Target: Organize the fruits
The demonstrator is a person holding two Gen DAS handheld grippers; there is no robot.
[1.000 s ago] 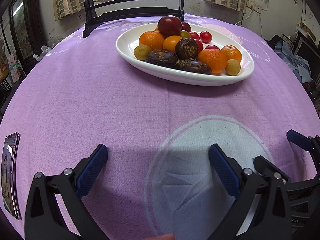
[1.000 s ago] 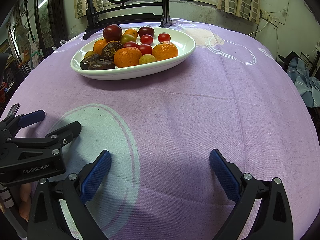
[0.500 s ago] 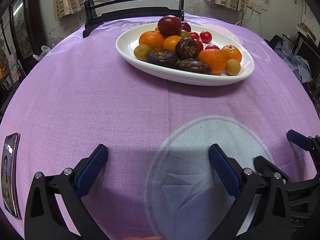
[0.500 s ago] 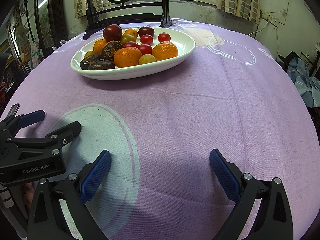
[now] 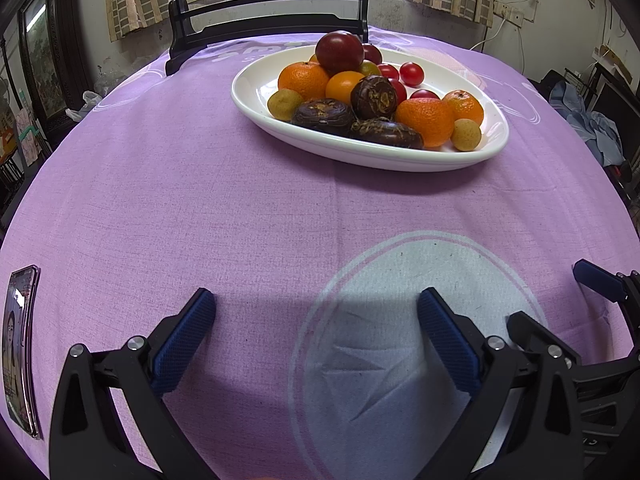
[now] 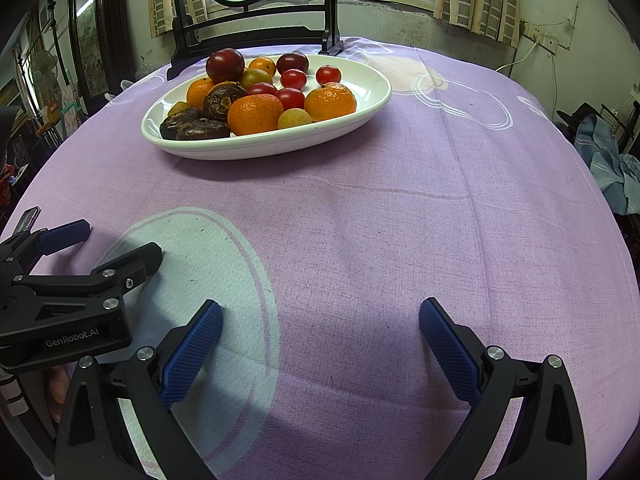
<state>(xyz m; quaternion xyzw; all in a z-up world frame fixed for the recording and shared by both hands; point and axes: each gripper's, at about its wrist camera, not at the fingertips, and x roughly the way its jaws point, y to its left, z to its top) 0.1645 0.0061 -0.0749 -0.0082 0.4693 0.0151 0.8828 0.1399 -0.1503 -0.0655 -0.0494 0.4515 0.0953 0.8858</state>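
A white oval plate (image 5: 496, 148) sits at the far side of the purple table, also in the right wrist view (image 6: 376, 92). It holds oranges (image 5: 424, 120), dark brown fruits (image 5: 322, 116), cherry tomatoes (image 5: 412, 73), a dark red plum (image 5: 339, 51) and small yellow-green fruits (image 5: 466, 134). My left gripper (image 5: 316, 336) is open and empty, low over the near tablecloth. My right gripper (image 6: 320, 344) is open and empty beside it. The left gripper shows at the left of the right wrist view (image 6: 80, 256).
A phone (image 5: 18, 344) lies at the table's near left edge. A dark wooden screen stand (image 6: 256, 28) rises behind the plate. Blue clothes (image 6: 612, 168) lie off the right edge. A pale circle (image 5: 400, 340) is printed on the cloth.
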